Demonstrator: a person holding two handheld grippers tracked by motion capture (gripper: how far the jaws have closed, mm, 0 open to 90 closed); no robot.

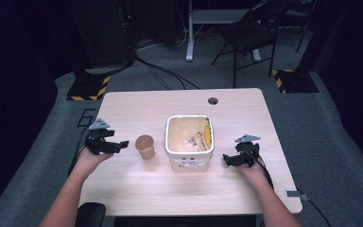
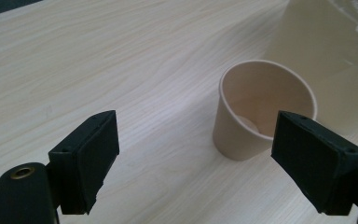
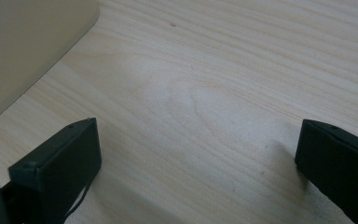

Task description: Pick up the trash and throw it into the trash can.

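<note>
The light wooden table [image 1: 137,189] fills the middle of the high view, with a cable hole [image 1: 212,100] near its upper edge. At frame centre stands a cream square tub [image 1: 189,163], open-topped, with some unclear contents and a yellow strip inside. Just left of it, apart from its wall, sits a small tan paper cup [image 1: 145,146], upright and apparently empty.

The left gripper [image 1: 116,145] rests at centre left, jaws spread wide and holding nothing; in its own view the cup [image 2: 261,112] sits in the right half, near the right jaw. The right gripper [image 1: 230,160] lies right of the tub, also released, its jaws wide over bare wood with the tub's wall [image 3: 28,51] at upper left.

The cup is likely the thing to handle: light, thin-walled, easily crushed or tipped, so a gentle squeeze across its mid-wall seems best. Room is open left and below the cup; the tub crowds its right.
</note>
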